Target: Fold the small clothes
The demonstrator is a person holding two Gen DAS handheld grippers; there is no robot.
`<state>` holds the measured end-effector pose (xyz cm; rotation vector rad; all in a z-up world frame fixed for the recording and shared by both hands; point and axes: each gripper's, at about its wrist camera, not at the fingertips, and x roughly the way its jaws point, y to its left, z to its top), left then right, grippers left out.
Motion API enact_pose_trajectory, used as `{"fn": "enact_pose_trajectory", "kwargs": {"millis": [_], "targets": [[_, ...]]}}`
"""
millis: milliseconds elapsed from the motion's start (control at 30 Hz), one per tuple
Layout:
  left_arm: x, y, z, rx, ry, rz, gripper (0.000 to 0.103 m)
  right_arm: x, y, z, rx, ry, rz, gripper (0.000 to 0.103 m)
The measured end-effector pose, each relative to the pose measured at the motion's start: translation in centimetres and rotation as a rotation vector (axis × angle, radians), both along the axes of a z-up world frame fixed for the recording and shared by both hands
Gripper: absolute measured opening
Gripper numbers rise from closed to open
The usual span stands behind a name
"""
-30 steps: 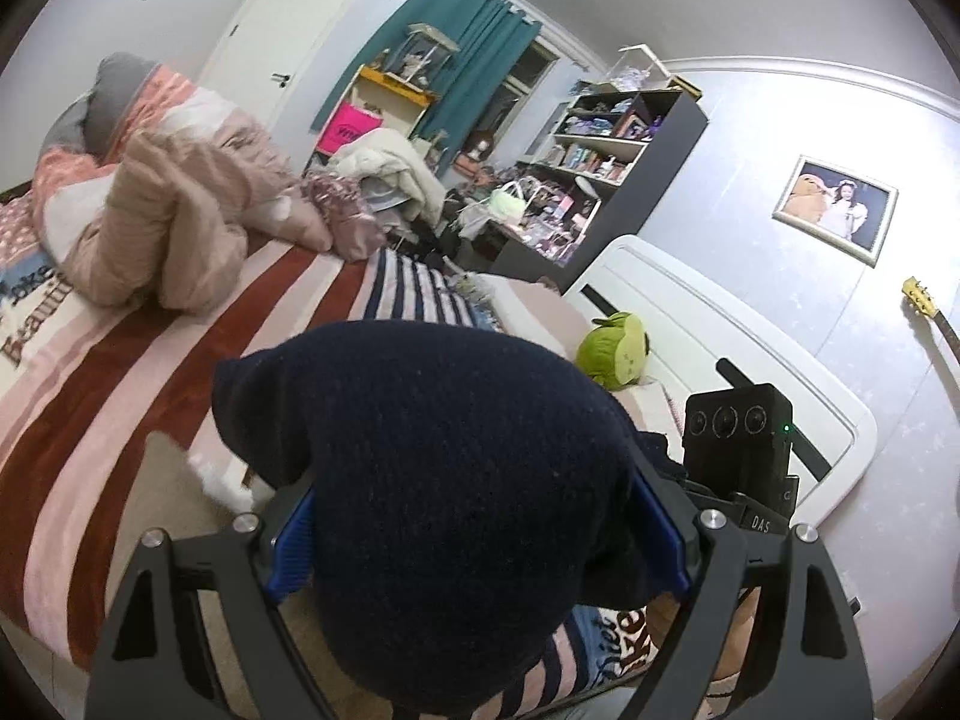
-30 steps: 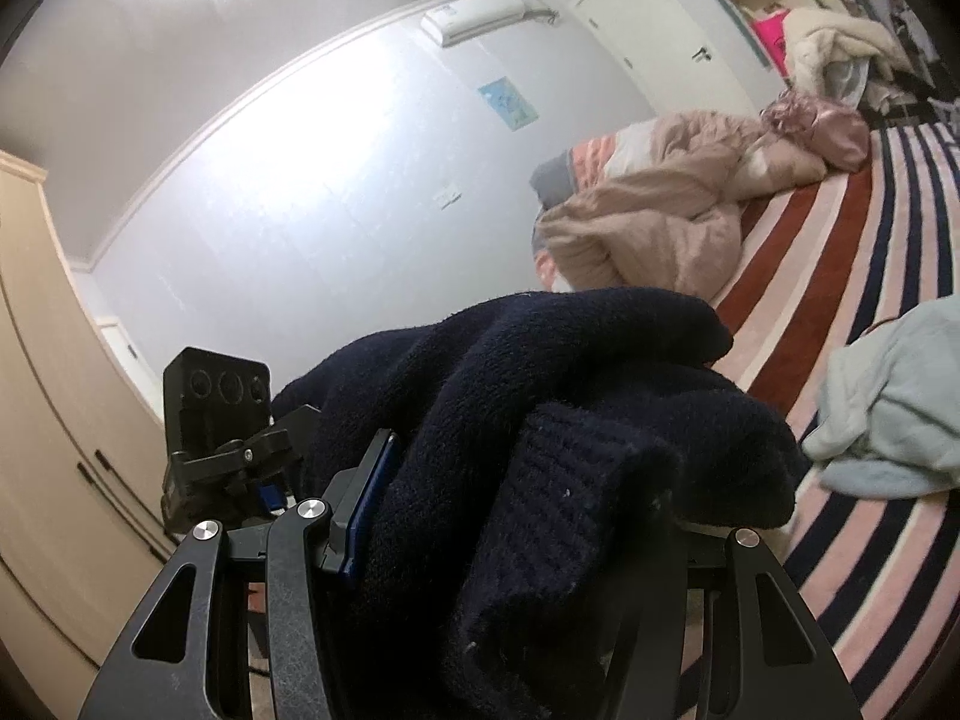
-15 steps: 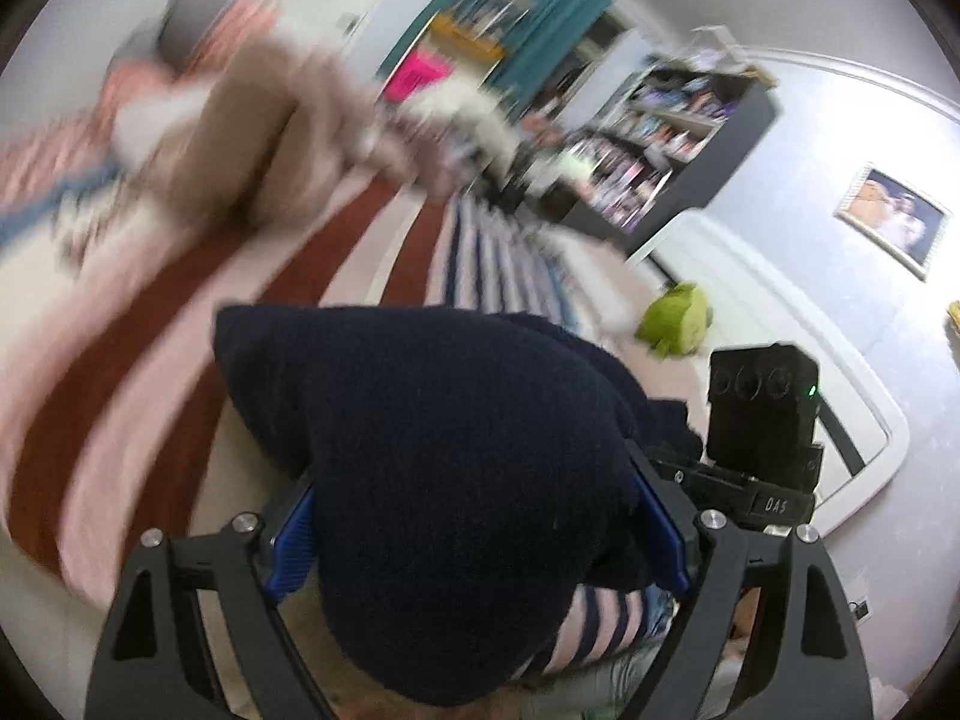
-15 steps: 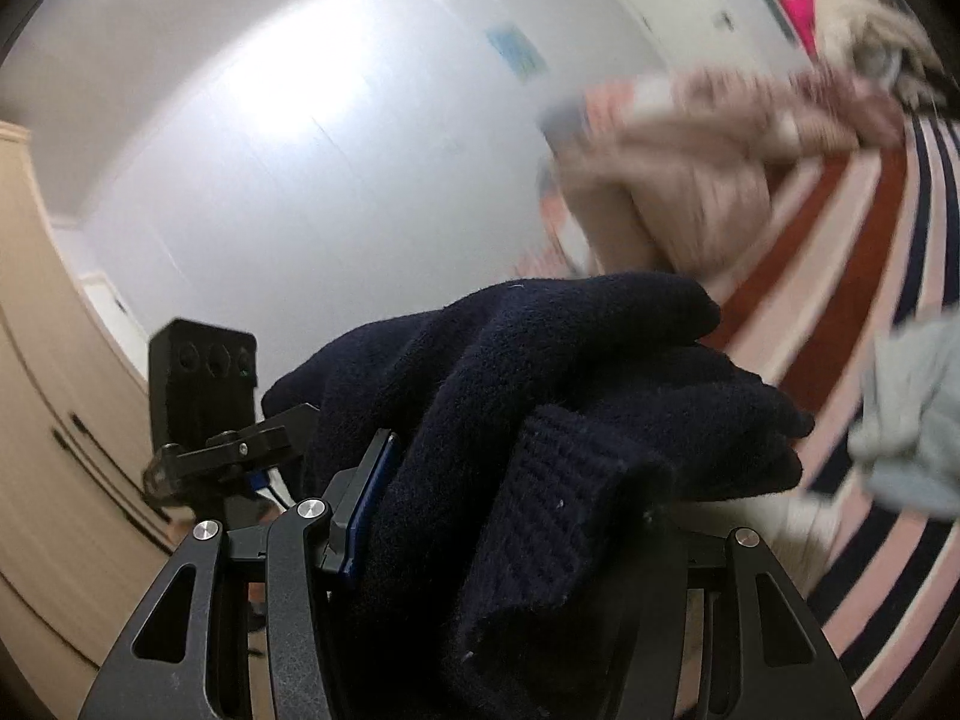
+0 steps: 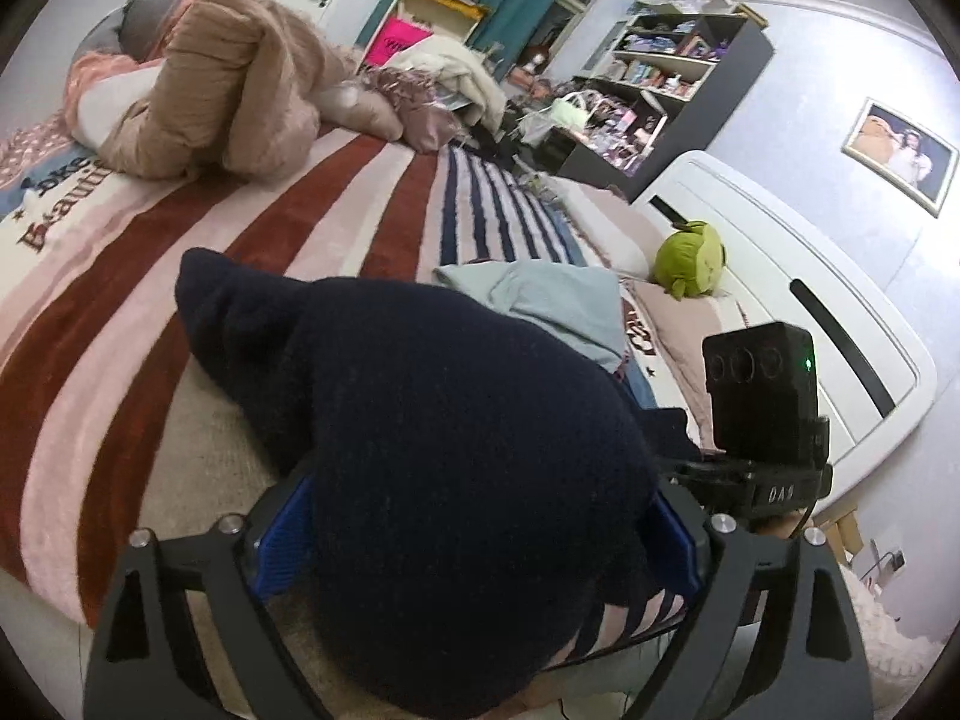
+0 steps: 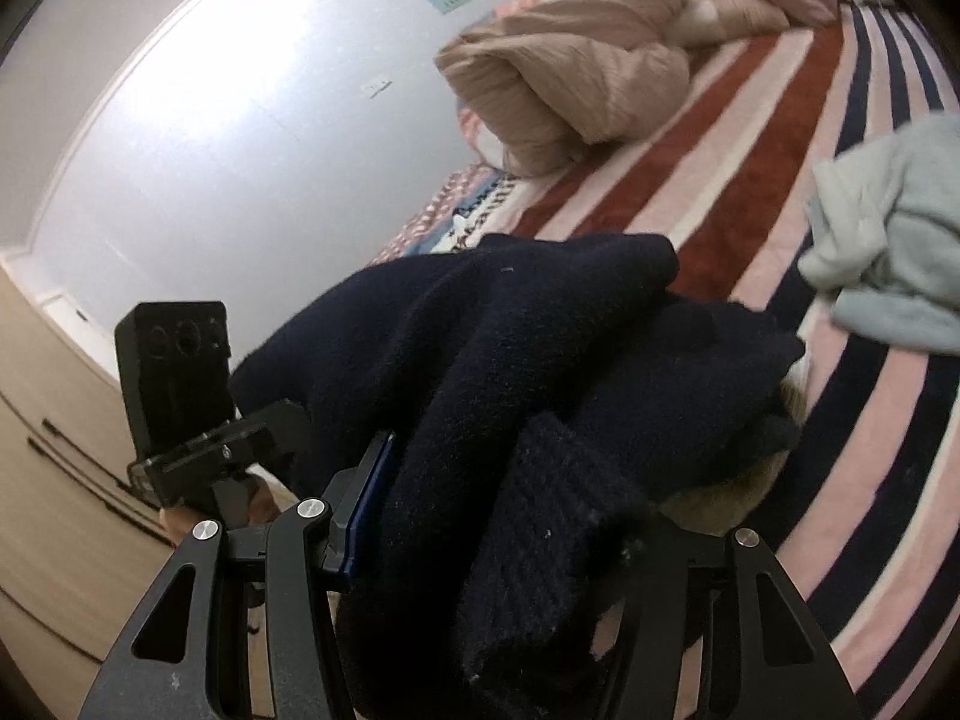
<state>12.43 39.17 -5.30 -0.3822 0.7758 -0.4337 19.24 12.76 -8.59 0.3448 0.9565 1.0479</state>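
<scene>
Left gripper [image 5: 474,534]: jaws opening, spread wide, navy knit garment [image 5: 432,468] bunched between the blue pads; pad contact hidden, grip undeterminable. Right gripper [image 6: 510,540]: about half spread, clamped on the same navy knit garment [image 6: 540,396]. Garment draped over both, low above striped bed blanket [image 5: 120,324]. Pale blue cloth [image 6: 888,240] lying just beyond.

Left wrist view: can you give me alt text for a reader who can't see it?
A dark navy knit garment fills the opening left claw, bunched between its blue pads above a striped bedspread. Beyond lie a light blue garment, a green plush toy and a cluttered bookshelf.
</scene>
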Motion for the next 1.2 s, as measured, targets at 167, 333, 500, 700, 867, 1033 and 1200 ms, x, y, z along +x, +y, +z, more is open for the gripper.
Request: {"fn": "enact_pose_trajectory", "kwargs": {"millis": [167,333,500,700,867,1033,1200], "targets": [[-2.4,0.9,2.6,0.052,-0.025,0.061,0.092,-0.7,0.5,1.1,-0.041,-0.020,0.036,0.060],[-4.9,-0.8,5.9,0.160,-0.100,0.136,0.092,-1.2,-1.0,1.9,-0.114,-0.062,0.053,0.067],[-6.6,-6.6,8.0,0.351,-0.197,0.184,0.092,-1.5,-3.8,1.9,-0.135,-0.088,0.032,0.070],[-7.2,-14.0,8.4,0.470,-0.319,0.235,0.092,-2.0,-7.3,2.0,-0.134,-0.115,-0.001,0.071],[-6.6,-20.9,7.5,0.495,-0.411,0.225,0.092,-3.8,-12.8,3.0,-0.148,-0.190,-0.079,0.071],[-6.4,-27.8,6.3,0.451,-0.499,0.197,0.092,-7.4,-20.6,3.5,-0.176,-0.295,-0.239,0.072],[-6.7,-33.5,5.2,0.427,-0.581,0.188,0.099,-11.3,-26.8,3.5,-0.331,-0.464,-0.451,0.076]]}}
